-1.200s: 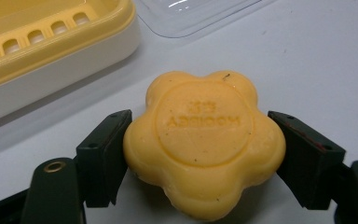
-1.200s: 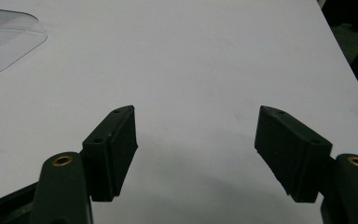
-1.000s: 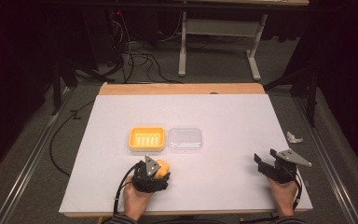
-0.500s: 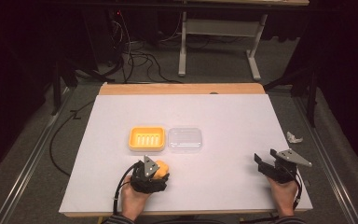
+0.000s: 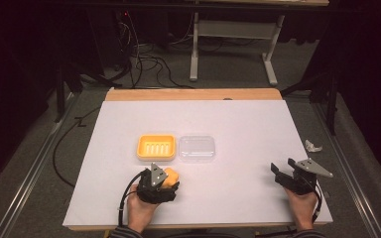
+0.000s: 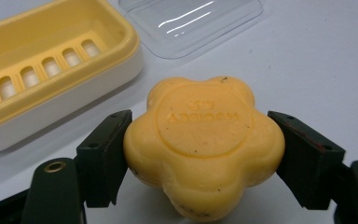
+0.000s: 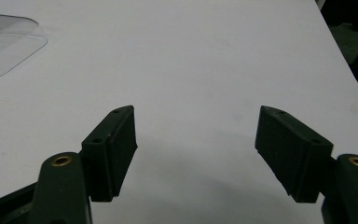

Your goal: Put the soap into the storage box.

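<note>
We see the left gripper [image 5: 171,178] low at the table's [image 5: 248,124] near edge, jaws clamped on a flower-shaped yellow soap [image 6: 204,140] just before the yellow soap dish [image 5: 156,147]. The right gripper [image 5: 284,170] rests far right, jaws apart, empty.

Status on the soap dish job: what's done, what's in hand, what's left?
Done: the clear lid is off, lying beside the open yellow soap dish, which is empty. In hand: the left gripper has its jaws pressed against both sides of the flower-shaped soap, near the dish. Likely left: soap into the dish, then lid on. The right gripper is open over the bare table.
</note>
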A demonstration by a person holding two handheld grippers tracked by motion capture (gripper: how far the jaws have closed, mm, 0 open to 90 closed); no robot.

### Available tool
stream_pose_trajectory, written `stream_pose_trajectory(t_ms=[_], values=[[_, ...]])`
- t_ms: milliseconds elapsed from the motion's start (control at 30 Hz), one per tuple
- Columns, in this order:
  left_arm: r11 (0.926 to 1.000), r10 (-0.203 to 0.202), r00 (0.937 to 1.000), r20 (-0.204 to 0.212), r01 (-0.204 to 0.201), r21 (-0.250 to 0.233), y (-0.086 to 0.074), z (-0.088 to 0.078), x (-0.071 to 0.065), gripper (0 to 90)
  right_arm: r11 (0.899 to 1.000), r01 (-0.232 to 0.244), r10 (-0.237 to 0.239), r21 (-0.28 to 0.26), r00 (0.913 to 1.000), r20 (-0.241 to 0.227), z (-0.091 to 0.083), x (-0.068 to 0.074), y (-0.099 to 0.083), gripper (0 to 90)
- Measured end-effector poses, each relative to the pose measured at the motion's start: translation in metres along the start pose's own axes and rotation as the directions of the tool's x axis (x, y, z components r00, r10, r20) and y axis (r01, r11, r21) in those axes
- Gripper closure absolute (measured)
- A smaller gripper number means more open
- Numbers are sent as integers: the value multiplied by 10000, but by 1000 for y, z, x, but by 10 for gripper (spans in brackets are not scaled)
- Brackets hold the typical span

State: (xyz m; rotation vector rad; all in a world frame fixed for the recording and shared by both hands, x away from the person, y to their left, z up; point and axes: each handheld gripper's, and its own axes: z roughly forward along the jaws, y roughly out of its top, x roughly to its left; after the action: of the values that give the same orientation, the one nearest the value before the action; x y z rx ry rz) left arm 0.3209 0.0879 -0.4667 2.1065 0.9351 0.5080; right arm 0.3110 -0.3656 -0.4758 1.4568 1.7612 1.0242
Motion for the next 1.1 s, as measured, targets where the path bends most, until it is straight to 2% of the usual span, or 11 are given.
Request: stream_pose_trajectory(t_ms=[633,1100], values=[[9992,-130,9996,247,139,-388,10,-12,7,260,10000,-36,36,-11,10000,6,0,0,0,294],[9957,-469,9983,348,495,-781,19,-24,24,260,10000,13,-13,-13,10000,32,0,1,0,296]])
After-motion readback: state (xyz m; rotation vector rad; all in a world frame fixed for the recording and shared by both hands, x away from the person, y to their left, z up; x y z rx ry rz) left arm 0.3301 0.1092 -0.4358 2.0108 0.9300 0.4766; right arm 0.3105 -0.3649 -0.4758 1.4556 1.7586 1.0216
